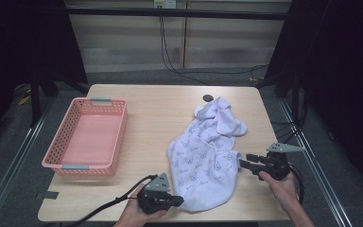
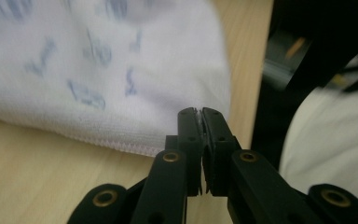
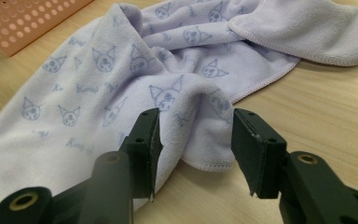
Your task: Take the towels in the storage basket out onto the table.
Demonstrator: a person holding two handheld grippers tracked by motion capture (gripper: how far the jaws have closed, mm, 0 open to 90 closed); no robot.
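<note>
A pale lilac towel (image 1: pixel 203 156) printed with small cat faces lies crumpled on the right half of the wooden table (image 1: pixel 156 113). At the table's near edge my left gripper (image 1: pixel 179 202) meets the towel's lower left corner. In the left gripper view, my left gripper (image 2: pixel 198 112) is shut at the towel (image 2: pixel 98 70) hem, a thin sliver of cloth between its tips. My right gripper (image 1: pixel 243 161) is at the towel's right edge. In the right gripper view, it (image 3: pixel 196 126) stands open around a raised fold of the towel (image 3: pixel 98 93), its pads apart from the cloth.
An empty pink perforated basket (image 1: pixel 71 166) stands on the table's left side; its corner (image 3: pixel 18 18) appears in the right gripper view. A small dark round spot (image 1: pixel 208 98) sits near the table's far edge. Black cables run across the floor beyond.
</note>
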